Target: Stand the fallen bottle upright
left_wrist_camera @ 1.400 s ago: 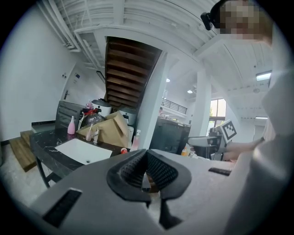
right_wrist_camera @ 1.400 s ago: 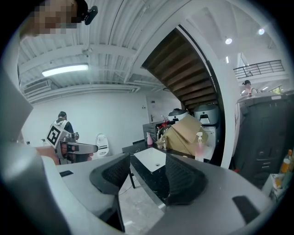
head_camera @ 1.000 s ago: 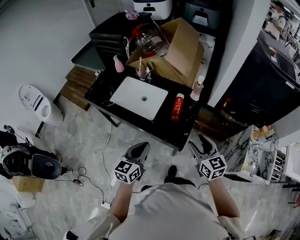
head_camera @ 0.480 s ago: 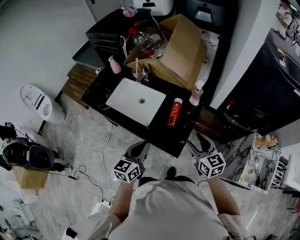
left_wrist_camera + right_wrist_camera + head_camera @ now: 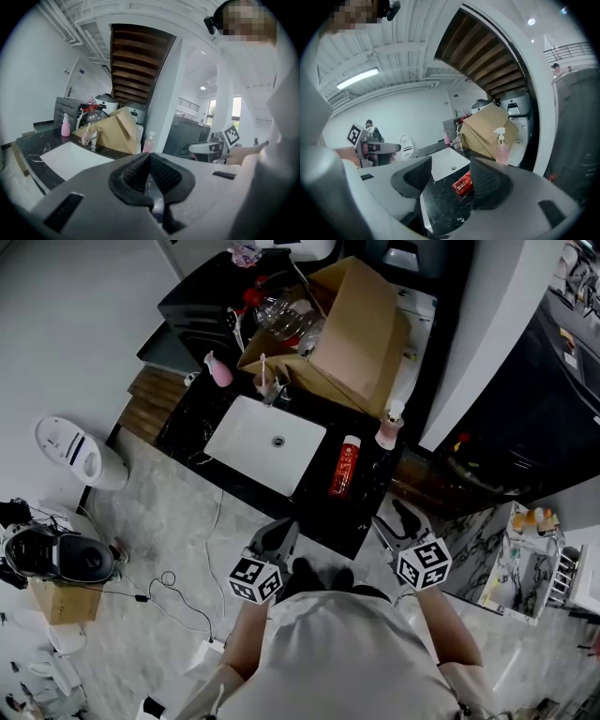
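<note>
Clearly approach stage: red bottle (image 5: pixel 343 466) lay flat on counter (image 5: pixel 317 509), centre frame, right of sink (image 5: pixel 248 442). Right gripper (image 5: pixel 400 523) jaws stood wide, empty; left gripper (image 5: pixel 274 540) jaws closed (nothing held). Next called for: reach, grasp bottle, tip upright.

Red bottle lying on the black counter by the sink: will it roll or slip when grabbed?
The red bottle looks round-bodied and lies on its side, so a nudge would probably roll it on the glossy counter. It looks like rigid plastic, so it is likely firm in a grip, though perhaps slick.
</note>
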